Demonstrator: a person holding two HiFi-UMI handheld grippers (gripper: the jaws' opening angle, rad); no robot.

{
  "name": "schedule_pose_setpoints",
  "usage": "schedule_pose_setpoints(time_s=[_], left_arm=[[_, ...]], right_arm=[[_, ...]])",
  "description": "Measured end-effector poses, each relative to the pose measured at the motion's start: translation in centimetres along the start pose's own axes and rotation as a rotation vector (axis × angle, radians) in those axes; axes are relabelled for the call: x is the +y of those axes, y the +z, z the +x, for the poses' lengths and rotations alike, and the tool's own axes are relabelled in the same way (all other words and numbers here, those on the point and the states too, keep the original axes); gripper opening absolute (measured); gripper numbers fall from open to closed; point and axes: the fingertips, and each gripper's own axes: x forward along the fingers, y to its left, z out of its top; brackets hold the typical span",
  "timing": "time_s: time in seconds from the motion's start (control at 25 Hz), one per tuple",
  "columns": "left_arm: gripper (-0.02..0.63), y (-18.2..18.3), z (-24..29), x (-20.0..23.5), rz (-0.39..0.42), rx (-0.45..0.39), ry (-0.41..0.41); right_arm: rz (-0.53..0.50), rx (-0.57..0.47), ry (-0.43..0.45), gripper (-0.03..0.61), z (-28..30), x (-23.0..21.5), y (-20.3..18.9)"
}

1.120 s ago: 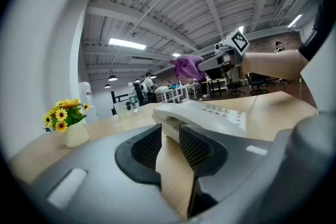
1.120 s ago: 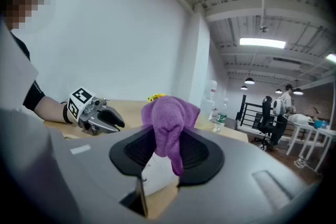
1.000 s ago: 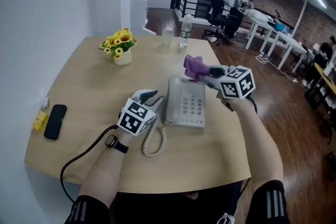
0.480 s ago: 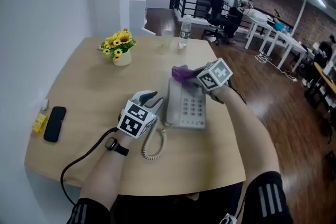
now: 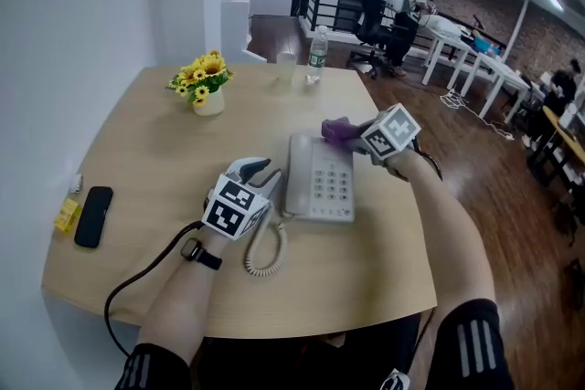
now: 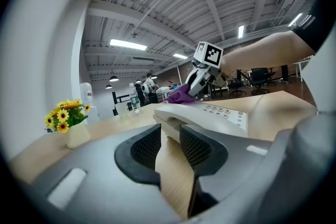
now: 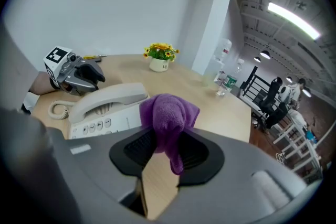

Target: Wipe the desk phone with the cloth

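A white desk phone (image 5: 320,180) lies in the middle of the round wooden table (image 5: 146,160), handset along its left side. My right gripper (image 5: 352,136) is shut on a purple cloth (image 5: 335,131) and holds it at the phone's far right corner. In the right gripper view the cloth (image 7: 168,115) hangs between the jaws, with the phone (image 7: 107,105) just beyond. My left gripper (image 5: 260,173) rests on the table against the phone's left side, jaws slightly open with only tabletop showing between them; the left gripper view has the phone (image 6: 210,118) straight ahead.
A coiled cord (image 5: 265,251) loops off the phone's near left corner. A vase of yellow flowers (image 5: 206,87), a water bottle (image 5: 315,55) and a glass (image 5: 285,67) stand at the far side. A black mobile (image 5: 90,216) and a yellow item (image 5: 68,212) lie at the left edge.
My right gripper carried the cloth left across the phone's far end, then back right to the far right corner. The left gripper has stayed put.
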Motion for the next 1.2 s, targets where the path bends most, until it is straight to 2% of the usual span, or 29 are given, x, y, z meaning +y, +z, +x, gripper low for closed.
schedule_pose_setpoints(time_s=[0.2, 0.28, 0.4, 0.68, 1.2], left_arm=[[0.106, -0.1, 0.1, 0.1, -0.003, 0.001, -0.001], [0.106, -0.1, 0.0, 0.0, -0.001, 0.001, -0.001], [0.106, 0.0, -0.1, 0.1, -0.003, 0.001, -0.001], [0.106, -0.2, 0.1, 0.1, 0.002, 0.004, 0.001], [0.106, 0.0, -0.1, 0.2, 0.006, 0.004, 0.003]], right_arm=[[0.012, 0.067, -0.093, 0.13, -1.8, -2.6, -3.0], [0.036, 0.046, -0.096, 0.13, -2.3, -3.0, -3.3], [0.078, -0.011, -0.056, 0.13, -2.2, -2.3, -2.8], [0.079, -0.078, -0.013, 0.129, -1.5, 0.8, -3.6], [-0.055, -0.116, 0.111, 0.129, -5.1, 11.3, -8.5]])
